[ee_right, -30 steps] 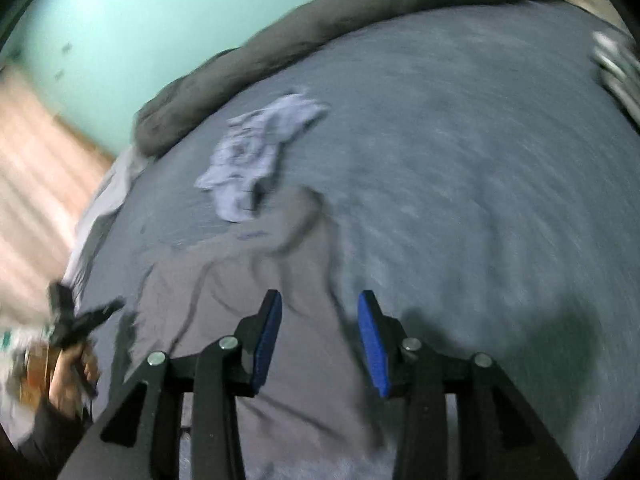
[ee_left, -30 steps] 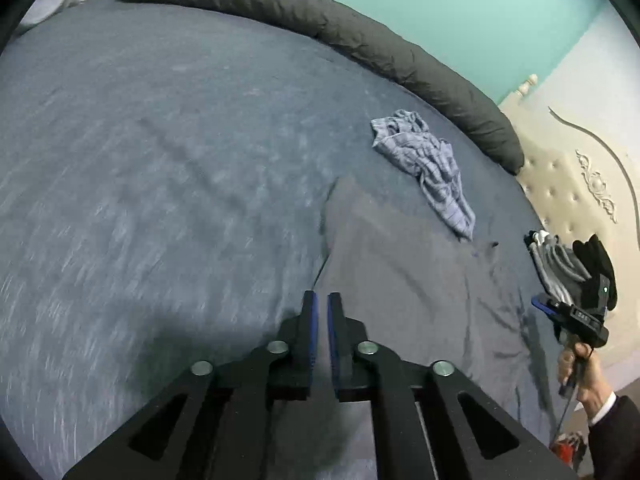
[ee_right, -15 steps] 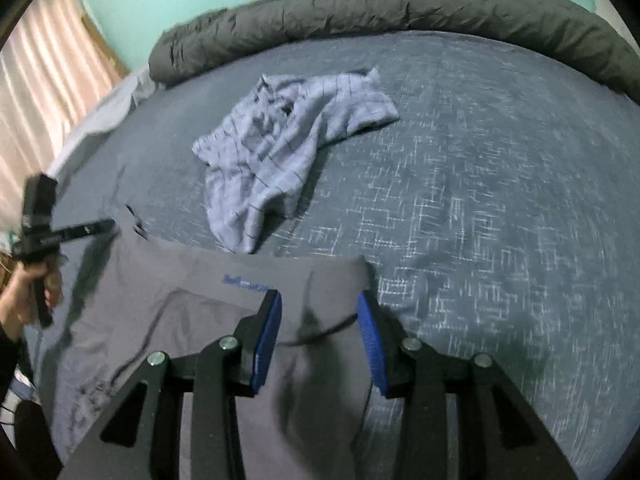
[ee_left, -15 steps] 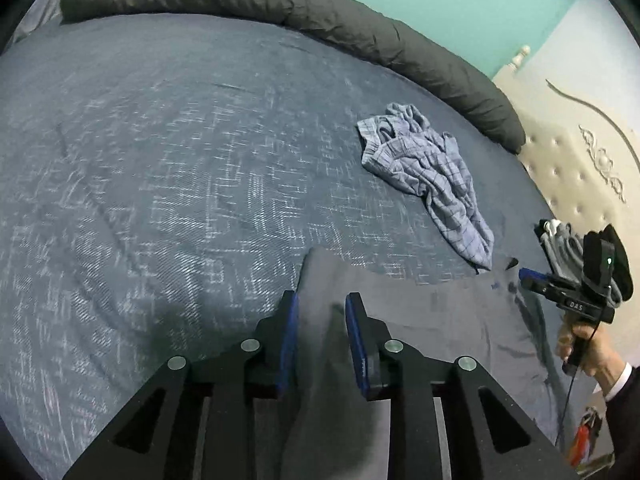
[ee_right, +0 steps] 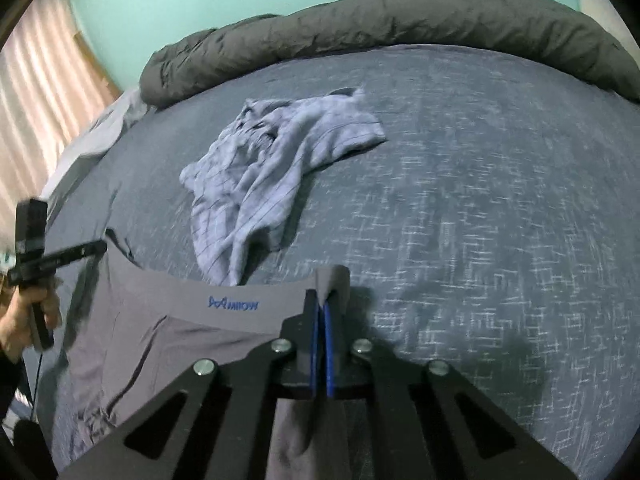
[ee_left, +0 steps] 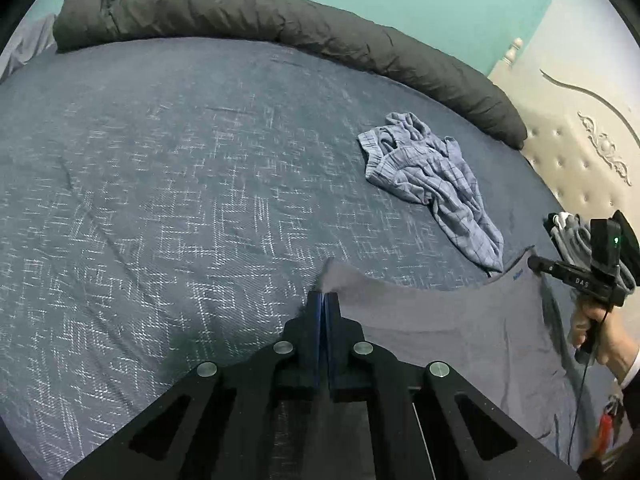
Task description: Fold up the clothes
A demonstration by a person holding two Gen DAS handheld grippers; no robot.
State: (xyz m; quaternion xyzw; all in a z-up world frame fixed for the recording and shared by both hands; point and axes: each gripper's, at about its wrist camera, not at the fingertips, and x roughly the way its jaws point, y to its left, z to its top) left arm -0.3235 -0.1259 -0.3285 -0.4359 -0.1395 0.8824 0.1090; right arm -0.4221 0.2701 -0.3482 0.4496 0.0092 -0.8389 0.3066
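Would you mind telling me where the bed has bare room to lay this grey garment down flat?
The widest free stretch of the bedspread lies left of the checked garment, below the rolled duvet. It is crowded on the right, where the grey garment, the checked one and a folded stack near the headboard sit close together.

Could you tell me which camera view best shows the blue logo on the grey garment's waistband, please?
The right wrist view: the blue logo sits central and large on the grey garment, though mirrored. The left wrist view shows only a tiny blue mark.

Crumpled shorts [ee_left: 432, 184] lie on bed [ee_left: 180, 184], probably just behind waistband [ee_right: 224, 300].
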